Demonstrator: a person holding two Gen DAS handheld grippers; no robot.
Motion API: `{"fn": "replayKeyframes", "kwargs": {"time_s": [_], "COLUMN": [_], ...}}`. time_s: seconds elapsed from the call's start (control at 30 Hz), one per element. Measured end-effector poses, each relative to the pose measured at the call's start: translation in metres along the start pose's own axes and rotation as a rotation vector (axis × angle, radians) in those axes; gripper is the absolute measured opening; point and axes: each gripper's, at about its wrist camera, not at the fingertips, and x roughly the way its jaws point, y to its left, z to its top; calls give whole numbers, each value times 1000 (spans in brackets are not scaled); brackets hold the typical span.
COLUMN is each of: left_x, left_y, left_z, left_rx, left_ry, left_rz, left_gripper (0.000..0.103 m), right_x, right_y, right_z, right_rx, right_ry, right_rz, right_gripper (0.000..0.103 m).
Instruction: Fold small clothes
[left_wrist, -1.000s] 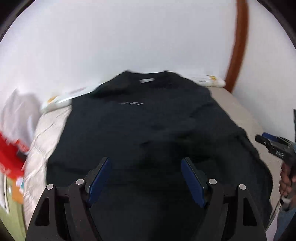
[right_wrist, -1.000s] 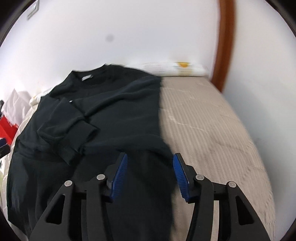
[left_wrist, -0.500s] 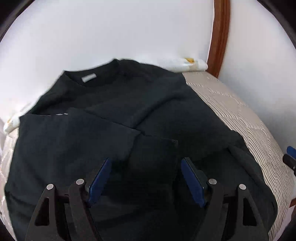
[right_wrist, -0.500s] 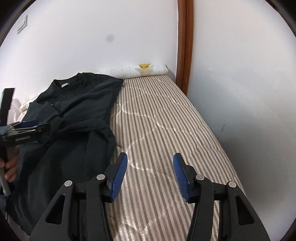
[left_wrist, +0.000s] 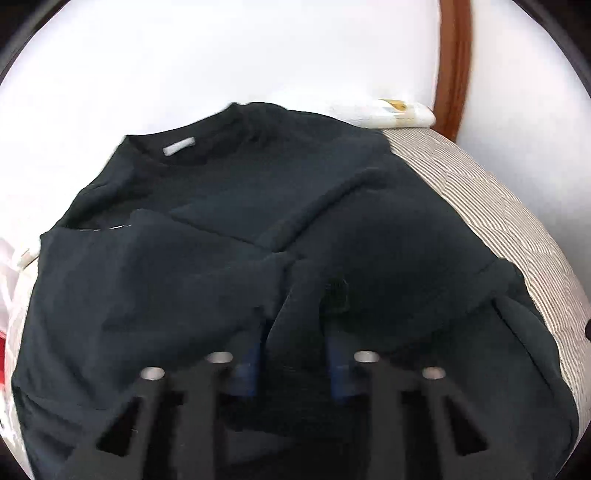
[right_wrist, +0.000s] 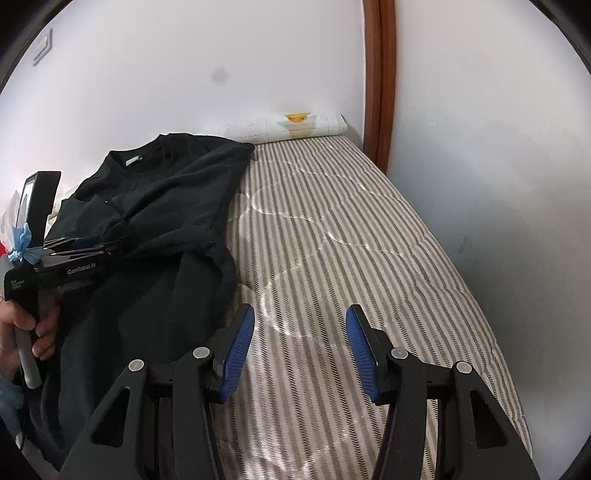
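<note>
While the black sweatshirt lies spread on the striped mattress, collar toward the wall, the left gripper has just been closing and now pinches a folded sleeve cuff near mid-body. Sleeve runs from cuff back toward the right shoulder. Right gripper hangs over bare mattress beside the garment, fingers spread, holding nothing. Left hand is nearer. No containers visible.

A black sweatshirt lies on the striped mattress, collar toward the wall, sleeves folded across its front.
</note>
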Motion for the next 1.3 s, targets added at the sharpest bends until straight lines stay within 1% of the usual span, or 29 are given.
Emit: {"fn": "replayKeyframes", "kwargs": {"time_s": [0.03, 0.07, 0.1, 0.2, 0.27, 0.3, 0.37, 0.43, 0.57, 0.63, 0.7, 0.83, 0.87, 0.9, 1.0, 1.03, 1.13, 1.17, 1.2, 1.27, 1.3], "left_x": [-2, -6, -15, -47, -62, -72, -83, -93, -95, -94, -90, -66, -59, -50, -31, -28, -28, -28, -29, -33, -35], "left_y": [7, 15, 23, 48, 65, 79, 99, 130, 183, 211, 238, 276, 278, 283, 293, 294, 301, 303, 306, 309, 310], "left_z": [2, 3, 3, 5, 7, 8, 8, 7, 3, -3, -10, -27, -30, -35, -45, -49, -57, -58, -61, -65, -66], "left_rx": [-18, -33, -45, -57, -71, -84, -106, -153, -235, -272, -321, -408, -418, -434, -463, -472, -474, -476, -479, -475, -473], "left_ry": [4, 9, -5, -76, -105, -118, -132, -152, -159, -157, -139, -67, -53, -30, 3, 7, 13, 14, 16, 23, 25], "left_rz": [-22, -31, -32, -1, 12, 23, 40, 61, 80, 82, 69, -17, -29, -34, -23, -15, 20, 28, 43, 82, 84], "left_gripper": [20, 20, 20, 20, 20, 20, 19, 19, 19, 19, 19, 20, 22, 23, 25, 28, 32, 38, 40, 40, 40], "right_x": [-3, -5, -7, -16, -22, -24, -27, -27, -19, -10, 1, 26, 33, 40, 67, 76, 99, 107, 115, 125, 124], "right_y": [5, 8, 14, 32, 50, 59, 77, 96, 125, 137, 147, 167, 171, 174, 177, 176, 169, 166, 163, 158, 156], "right_z": [1, 2, 4, 9, 15, 18, 25, 32, 51, 61, 73, 87, 89, 91, 93, 93, 91, 90, 88, 85, 83], "right_rx": [-8, -11, -17, -32, -51, -65, -95, -123, -173, -193, -205, -227, -234, -240, -242, -236, -216, -207, -198, -186, -181], "right_ry": [-3, -6, -10, -22, -34, -40, -47, -49, -53, -47, -44, -28, -27, -25, 0, 17, 48, 60, 74, 93, 89], "right_rz": [4, 5, 10, 36, 47, 51, 62, 70, 71, 70, 66, 77, 76, 72, 55, 50, 26, 9, -9, -17, -14], "right_gripper": [51, 51, 51, 51, 51, 51, 51, 51, 51, 51, 51, 51, 51, 51, 51, 51, 51, 51, 52, 52, 52]}}
